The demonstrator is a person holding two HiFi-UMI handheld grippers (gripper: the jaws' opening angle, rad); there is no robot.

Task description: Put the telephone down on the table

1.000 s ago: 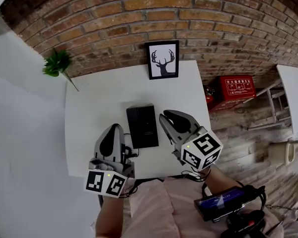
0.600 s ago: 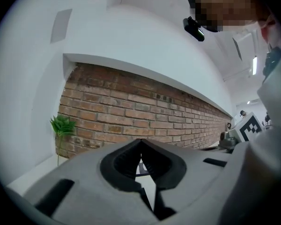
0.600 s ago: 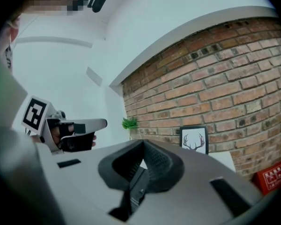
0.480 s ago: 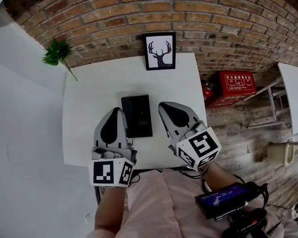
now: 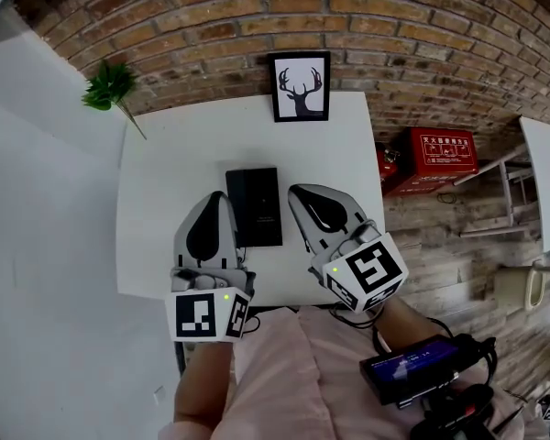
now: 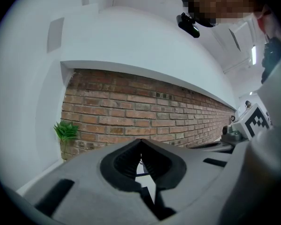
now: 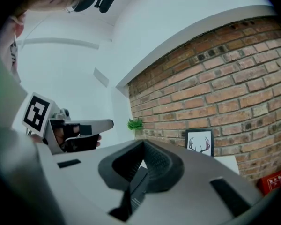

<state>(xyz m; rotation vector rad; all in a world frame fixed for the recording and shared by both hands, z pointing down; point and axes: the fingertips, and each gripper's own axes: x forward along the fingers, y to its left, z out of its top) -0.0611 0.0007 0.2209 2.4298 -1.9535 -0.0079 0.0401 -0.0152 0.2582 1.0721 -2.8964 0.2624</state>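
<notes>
On the white table (image 5: 165,181) the black phone (image 5: 254,206) is lying flat, its long side running away from the person, roughly midway across the tabletop. The left gripper (image 5: 216,198) is hovering just beside the phone's left edge and the right gripper (image 5: 298,192) just beside its right edge, so the phone is sitting between the two. As far as the head view shows, neither gripper is touching it. The left gripper view is showing that gripper's jaws meeting at the tips with nothing between them. The right gripper view is showing its jaws likewise standing together and holding nothing. A dark slab showing through the gap below those tips is probably the phone on the table, though the view is too close to be certain. Both grippers are pointing roughly level toward the brick wall (image 5: 257,26). A framed deer picture (image 5: 301,85) is standing at the table's far edge against that wall. A plant (image 5: 110,85) is showing near the far left corner, and a red box (image 5: 437,157) is sitting on the floor to the right of the table.
</notes>
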